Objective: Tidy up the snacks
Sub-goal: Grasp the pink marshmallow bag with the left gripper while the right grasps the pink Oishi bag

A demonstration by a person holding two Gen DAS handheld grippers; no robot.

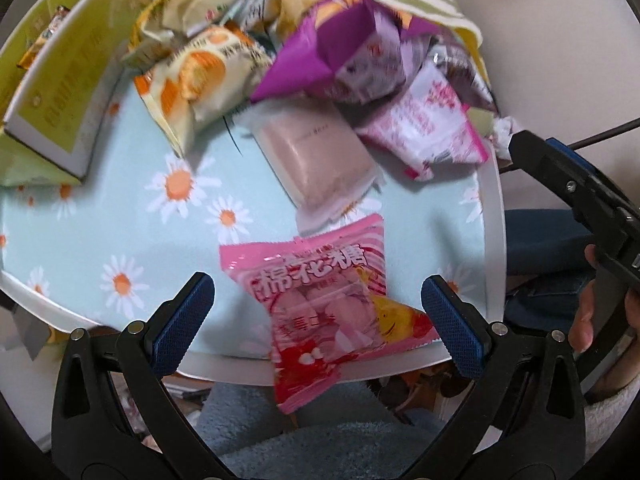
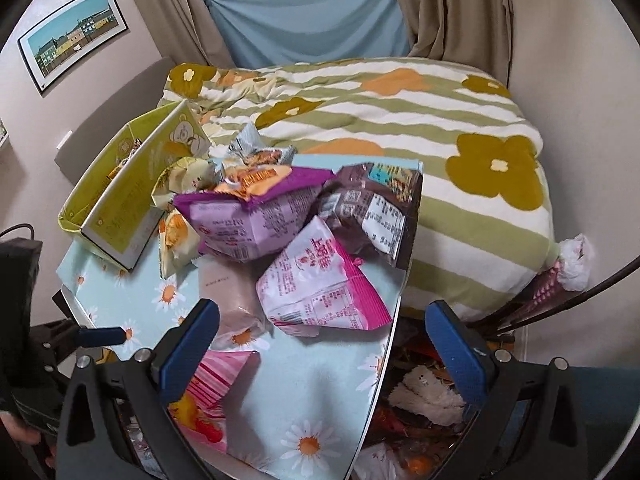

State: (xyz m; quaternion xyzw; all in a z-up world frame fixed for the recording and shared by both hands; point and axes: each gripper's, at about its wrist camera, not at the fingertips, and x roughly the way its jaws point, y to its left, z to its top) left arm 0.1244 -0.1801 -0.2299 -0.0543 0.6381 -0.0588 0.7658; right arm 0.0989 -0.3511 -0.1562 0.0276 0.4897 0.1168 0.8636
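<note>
A pink marshmallow packet (image 1: 328,312) lies at the near edge of the daisy-print table (image 1: 120,208), partly hanging over it. My left gripper (image 1: 318,320) is open, with one finger on each side of the packet and neither touching it. Behind it lie a pale pink bar packet (image 1: 316,160), a purple bag (image 1: 340,48), a pink-and-white bag (image 1: 432,128) and an orange-cream packet (image 1: 200,76). My right gripper (image 2: 320,346) is open over the table (image 2: 312,380), empty, just short of the pink-and-white bag (image 2: 320,284). A brown bag (image 2: 372,200) tops the pile.
An open yellow-green box (image 2: 120,192) stands at the table's far left with a few snacks inside. A bed with a striped flower blanket (image 2: 400,120) lies behind the table. Floor clutter and a plush toy (image 2: 424,396) sit right of the table edge. A cable (image 2: 560,304) runs on the right.
</note>
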